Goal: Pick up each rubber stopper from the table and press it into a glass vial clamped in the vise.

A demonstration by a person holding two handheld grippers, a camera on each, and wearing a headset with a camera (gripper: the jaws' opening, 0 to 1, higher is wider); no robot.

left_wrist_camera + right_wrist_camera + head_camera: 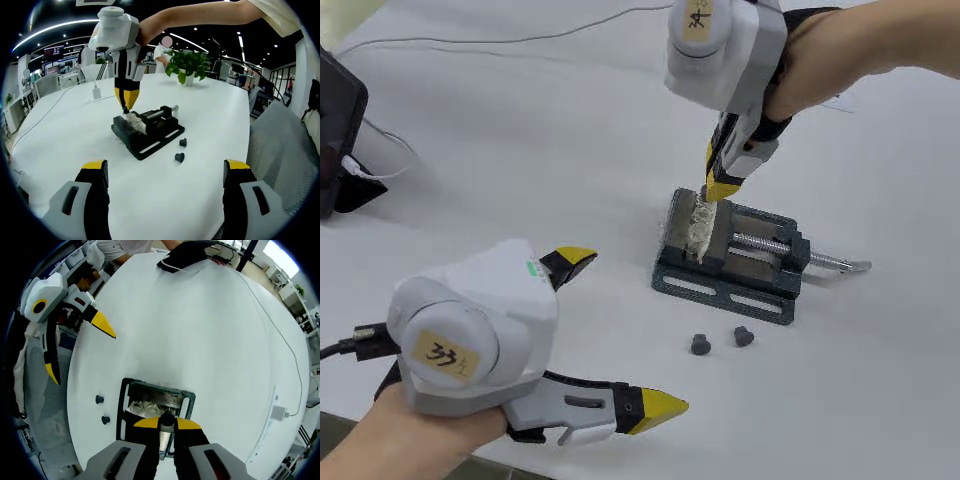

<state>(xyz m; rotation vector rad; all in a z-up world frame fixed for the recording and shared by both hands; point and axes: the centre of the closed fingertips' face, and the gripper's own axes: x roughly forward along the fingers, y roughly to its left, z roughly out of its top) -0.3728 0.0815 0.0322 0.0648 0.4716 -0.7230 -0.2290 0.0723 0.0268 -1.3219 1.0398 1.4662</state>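
In the head view the left gripper (620,330), a white body with black jaws and yellow tips, sits at the lower left of the frame, its jaws spread wide over the white table (520,130) and holding nothing. The right gripper (720,188) comes down from the upper centre, its yellow tips close together right above the clear glass vials (700,228) clamped in the dark grey metal vise (730,290) at centre right. 2 small dark rubber stoppers (700,344) lie loose on the table just below the vise, near each other but apart. A black device (335,120) with a white cable sits at the left edge. In the left gripper view the left gripper (165,167) shows its 2 jaws far apart at the bottom of the frame. The vise (155,137) stands at the centre, the 2 small dark rubber stoppers (179,157) lie just to its right, and the right gripper (125,102) points down onto the vials (132,119) at the vise's left end. A green potted plant (187,62) stands at the upper centre. In the right gripper view the right gripper (167,424) pinches a third dark round rubber stopper (167,418) between its tips at the lower centre, directly over the vials (142,407) in the vise (122,410). The 2 loose stoppers (99,399) lie left of the vise, and the spread left gripper (77,349) shows at the upper left.
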